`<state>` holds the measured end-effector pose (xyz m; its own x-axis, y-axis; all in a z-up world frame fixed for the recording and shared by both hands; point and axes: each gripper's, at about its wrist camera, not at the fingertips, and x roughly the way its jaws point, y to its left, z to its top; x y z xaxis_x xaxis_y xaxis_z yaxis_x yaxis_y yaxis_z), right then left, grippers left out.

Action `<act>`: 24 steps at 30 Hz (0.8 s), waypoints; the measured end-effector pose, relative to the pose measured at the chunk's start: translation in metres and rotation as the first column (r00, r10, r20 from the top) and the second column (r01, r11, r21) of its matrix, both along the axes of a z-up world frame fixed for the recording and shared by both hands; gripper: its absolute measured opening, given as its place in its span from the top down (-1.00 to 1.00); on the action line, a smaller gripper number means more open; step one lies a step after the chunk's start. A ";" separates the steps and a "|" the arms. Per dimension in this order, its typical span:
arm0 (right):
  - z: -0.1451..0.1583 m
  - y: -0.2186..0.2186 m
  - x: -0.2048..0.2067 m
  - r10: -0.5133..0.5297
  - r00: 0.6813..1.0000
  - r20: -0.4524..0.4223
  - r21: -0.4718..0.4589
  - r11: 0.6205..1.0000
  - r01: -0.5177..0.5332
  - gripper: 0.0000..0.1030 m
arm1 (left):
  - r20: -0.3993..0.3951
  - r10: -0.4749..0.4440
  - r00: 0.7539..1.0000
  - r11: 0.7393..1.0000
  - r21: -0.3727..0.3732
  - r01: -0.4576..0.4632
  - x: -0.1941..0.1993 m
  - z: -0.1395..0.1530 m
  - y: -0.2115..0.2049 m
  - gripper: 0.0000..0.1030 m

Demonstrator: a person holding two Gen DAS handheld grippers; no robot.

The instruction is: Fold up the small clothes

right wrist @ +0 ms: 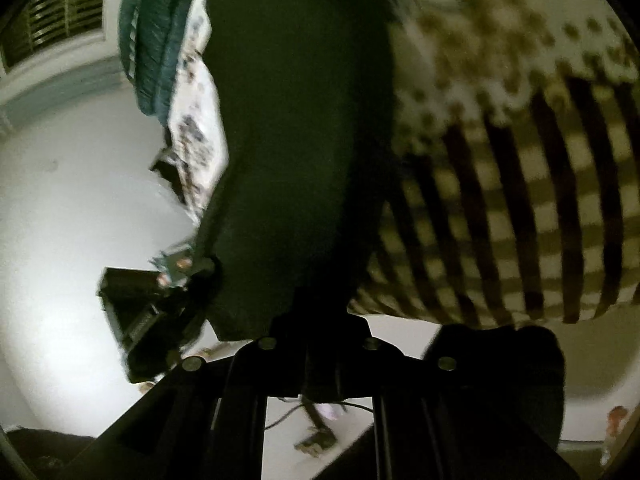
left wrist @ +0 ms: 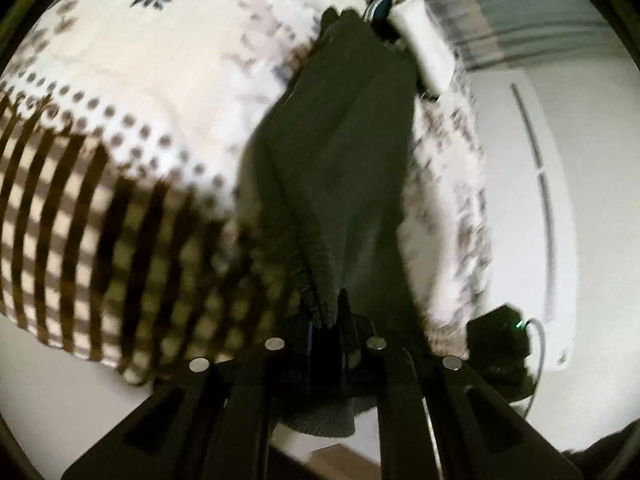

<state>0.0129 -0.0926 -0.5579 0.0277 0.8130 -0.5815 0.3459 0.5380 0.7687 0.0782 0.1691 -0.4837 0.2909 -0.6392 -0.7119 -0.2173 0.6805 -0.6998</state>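
Observation:
A dark grey-green garment stretches from my left gripper away over the bed. My left gripper is shut on its ribbed edge, which bunches between the fingers. In the right wrist view the same garment fills the middle as a dark mass. My right gripper is shut on its near edge. The garment hangs taut between the two grippers, lifted above the bedspread. The other gripper shows at the lower left of the right wrist view.
The bedspread is white with dots, brown stripes and flower print. A folded blue-green cloth lies on the bed's far side. A white wardrobe door stands at the right. The white floor lies below.

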 end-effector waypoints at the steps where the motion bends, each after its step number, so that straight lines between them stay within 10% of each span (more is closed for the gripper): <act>1: 0.005 -0.003 0.003 -0.018 1.000 0.002 0.015 1.000 0.018 0.80 | 0.007 0.023 1.000 0.999 -0.034 -0.023 0.009 0.005 -0.002 0.86; 11: 0.056 -0.042 0.165 -0.200 0.973 0.117 0.025 0.980 0.198 0.80 | 0.164 0.115 0.980 0.985 -0.148 -0.090 0.158 0.038 -0.019 0.85; 24: 0.048 -0.124 0.448 -0.226 0.962 0.154 -0.154 0.956 0.250 0.80 | 0.165 0.063 0.984 0.995 -0.093 -0.048 0.383 -0.012 -0.037 0.79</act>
<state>0.4613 -0.2163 -0.5101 0.2950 0.6624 -0.6886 0.3803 0.5797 0.7206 0.4611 0.1323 -0.4953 0.4379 -0.6769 -0.5916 -0.1274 0.6047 -0.7862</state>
